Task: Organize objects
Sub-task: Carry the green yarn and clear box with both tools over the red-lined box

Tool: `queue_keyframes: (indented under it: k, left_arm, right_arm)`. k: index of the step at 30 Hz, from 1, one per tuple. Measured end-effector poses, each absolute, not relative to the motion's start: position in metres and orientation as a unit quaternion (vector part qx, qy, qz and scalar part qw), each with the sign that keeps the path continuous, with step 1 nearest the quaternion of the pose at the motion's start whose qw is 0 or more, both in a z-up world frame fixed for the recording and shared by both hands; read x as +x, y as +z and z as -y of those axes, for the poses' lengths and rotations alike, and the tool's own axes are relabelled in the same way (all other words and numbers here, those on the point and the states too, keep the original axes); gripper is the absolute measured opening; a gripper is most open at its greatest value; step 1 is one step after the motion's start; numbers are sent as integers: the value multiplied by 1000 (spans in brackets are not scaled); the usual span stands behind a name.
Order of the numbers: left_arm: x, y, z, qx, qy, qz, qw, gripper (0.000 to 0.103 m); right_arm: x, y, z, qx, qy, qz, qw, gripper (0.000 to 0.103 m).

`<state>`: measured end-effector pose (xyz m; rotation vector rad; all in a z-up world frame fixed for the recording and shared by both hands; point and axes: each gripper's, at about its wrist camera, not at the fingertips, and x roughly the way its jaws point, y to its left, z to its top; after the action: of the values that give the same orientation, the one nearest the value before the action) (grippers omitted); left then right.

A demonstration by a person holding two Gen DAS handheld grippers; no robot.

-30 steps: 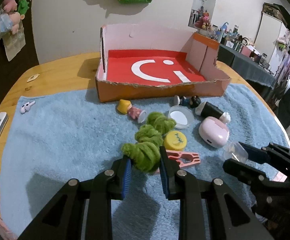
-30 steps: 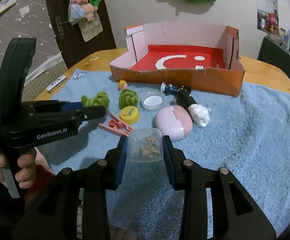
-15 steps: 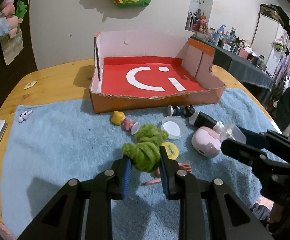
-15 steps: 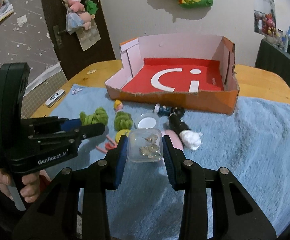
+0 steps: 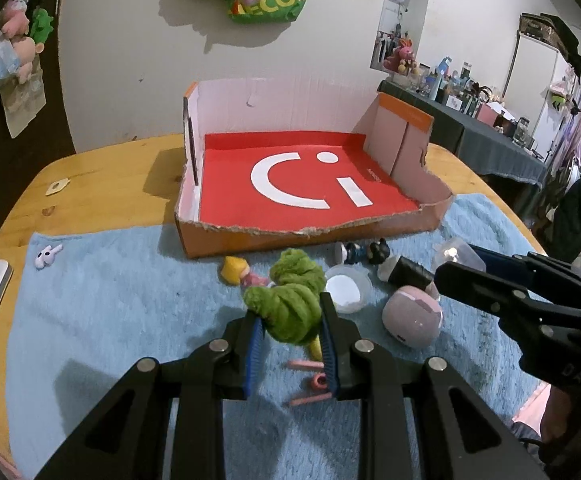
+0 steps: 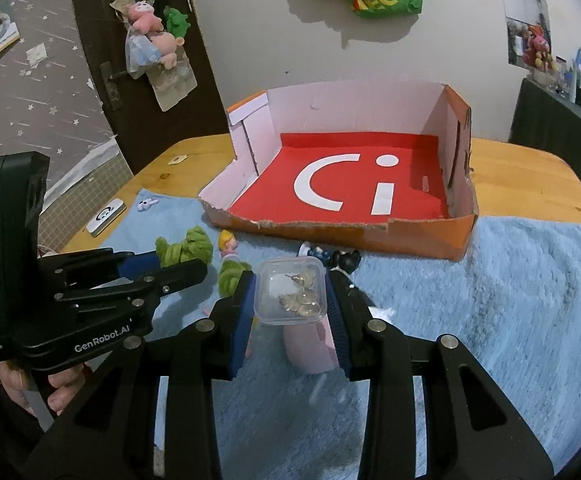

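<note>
Green yarn (image 5: pixel 290 308), red box floor (image 5: pixel 302 184) with white marks, blue towel (image 5: pixel 110 312)

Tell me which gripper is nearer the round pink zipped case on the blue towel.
Right. The right gripper, clamping a clear plastic box, hangs directly over the pink case. The left gripper, gripping green yarn, sits off to the case's left.
</note>
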<state>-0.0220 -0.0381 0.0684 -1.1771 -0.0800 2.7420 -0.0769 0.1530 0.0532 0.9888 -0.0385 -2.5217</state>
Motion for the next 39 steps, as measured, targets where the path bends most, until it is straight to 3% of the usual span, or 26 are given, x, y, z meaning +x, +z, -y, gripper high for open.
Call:
queue_keyframes:
  k: [39]
  left_arm:
    - [-121,87,32,-407,910,23,73,27]
  right_arm:
    - [-171,71,-154,380,-905,1,193,33]
